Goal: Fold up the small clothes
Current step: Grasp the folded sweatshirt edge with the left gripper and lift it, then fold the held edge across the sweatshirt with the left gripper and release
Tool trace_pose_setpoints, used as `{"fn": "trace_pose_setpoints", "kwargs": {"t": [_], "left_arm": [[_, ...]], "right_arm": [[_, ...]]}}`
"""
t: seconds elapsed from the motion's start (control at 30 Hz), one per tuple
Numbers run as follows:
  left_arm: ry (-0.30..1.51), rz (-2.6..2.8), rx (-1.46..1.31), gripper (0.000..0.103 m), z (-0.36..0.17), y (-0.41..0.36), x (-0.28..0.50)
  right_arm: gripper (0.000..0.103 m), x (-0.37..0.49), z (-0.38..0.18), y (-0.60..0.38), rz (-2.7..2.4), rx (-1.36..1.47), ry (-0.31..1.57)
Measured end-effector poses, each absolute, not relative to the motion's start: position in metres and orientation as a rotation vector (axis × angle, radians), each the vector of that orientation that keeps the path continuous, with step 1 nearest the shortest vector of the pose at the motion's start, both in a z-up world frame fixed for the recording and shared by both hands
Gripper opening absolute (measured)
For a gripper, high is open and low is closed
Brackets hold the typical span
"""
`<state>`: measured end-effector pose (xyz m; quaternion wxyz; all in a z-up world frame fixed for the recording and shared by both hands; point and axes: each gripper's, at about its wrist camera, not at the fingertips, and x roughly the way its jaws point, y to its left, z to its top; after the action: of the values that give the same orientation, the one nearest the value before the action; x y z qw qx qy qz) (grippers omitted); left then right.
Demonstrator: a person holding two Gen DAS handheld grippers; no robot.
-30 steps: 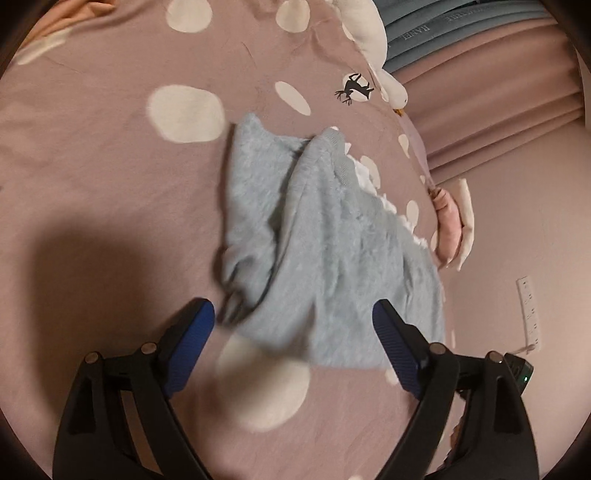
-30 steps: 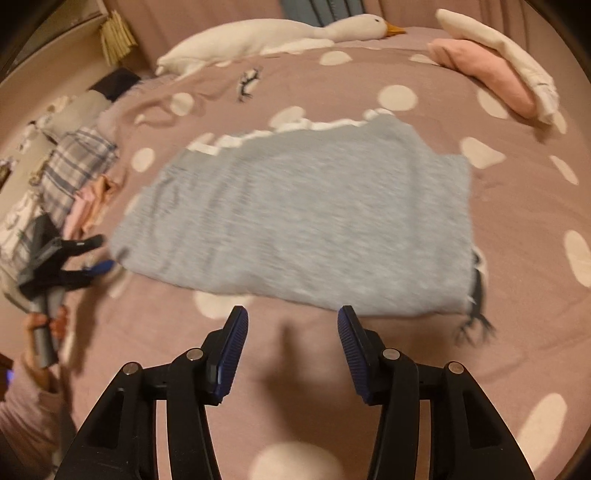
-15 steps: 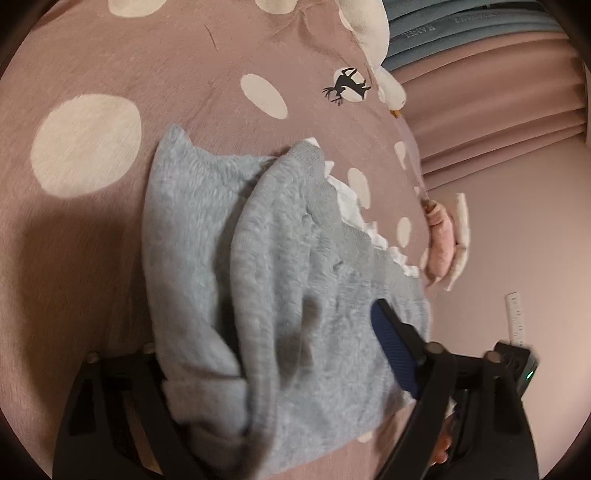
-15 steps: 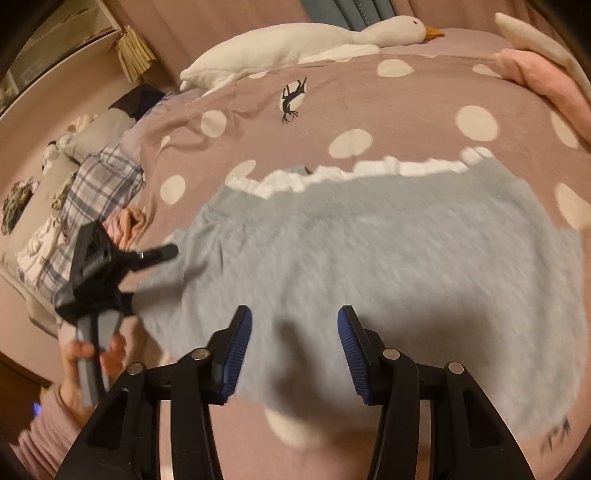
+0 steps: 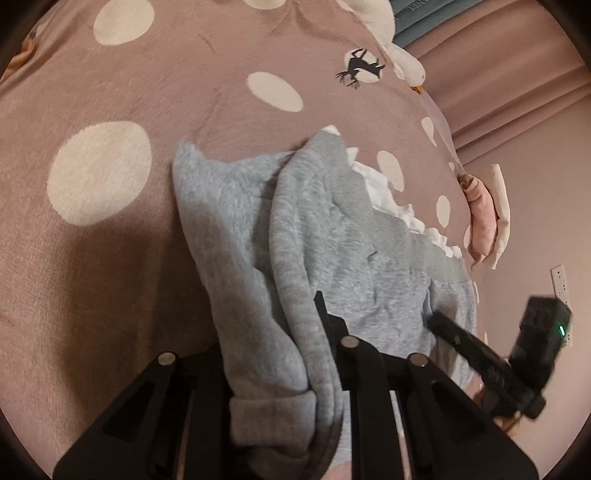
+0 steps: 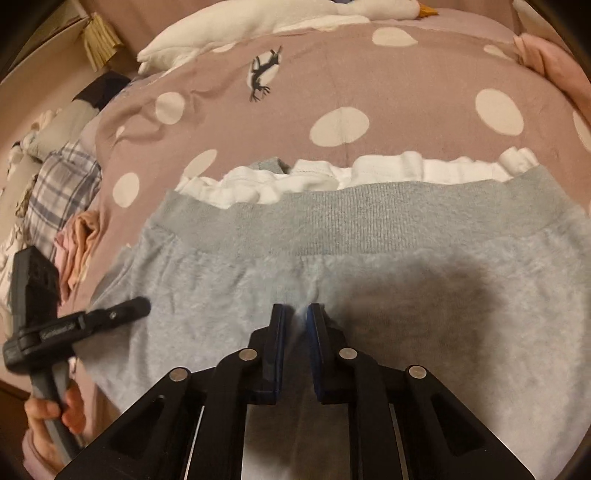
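Grey fleece sweatshirt (image 6: 369,280) with ribbed hem and white frilled trim lies spread on pink bed cover with white dots (image 6: 369,70). Left tool (image 5: 314,332) has just been closing, jaws now pinched on bunched sleeve and cuff at garment's left edge. Right tool (image 6: 295,321) has just been closing too, blue pads nearly together with a ridge of fleece nipped between them at near hem. White goose plush (image 6: 258,18) lies at far side.

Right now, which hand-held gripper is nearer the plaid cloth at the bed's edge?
Left. The left hand-held gripper sits on the plaid cloth's side; the right hand-held gripper grips mid-garment, farther off.
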<state>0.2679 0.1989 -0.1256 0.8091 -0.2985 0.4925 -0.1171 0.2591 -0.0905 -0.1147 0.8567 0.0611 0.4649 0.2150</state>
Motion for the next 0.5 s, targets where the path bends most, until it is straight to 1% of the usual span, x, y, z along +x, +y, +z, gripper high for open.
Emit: {"fn": "trace_pose_setpoints", "kwargs": {"t": [0.13, 0.27, 0.4, 0.5], "left_arm": [[1.026, -0.273, -0.620, 0.013, -0.111, 0.190, 0.267], [1.004, -0.288, -0.592, 0.011, -0.092, 0.172, 0.266], [0.961, -0.337, -0.506, 0.011, -0.062, 0.138, 0.264], [0.939, -0.393, -0.411, 0.011, -0.042, 0.101, 0.263]], "right_arm": [[0.015, 0.221, -0.108, -0.088, 0.513, 0.064, 0.946], [0.015, 0.215, -0.138, -0.087, 0.514, 0.020, 1.010], [0.015, 0.216, -0.133, -0.115, 0.563, 0.237, 1.030], [0.015, 0.204, -0.117, -0.148, 0.586, 0.361, 0.931]]}}
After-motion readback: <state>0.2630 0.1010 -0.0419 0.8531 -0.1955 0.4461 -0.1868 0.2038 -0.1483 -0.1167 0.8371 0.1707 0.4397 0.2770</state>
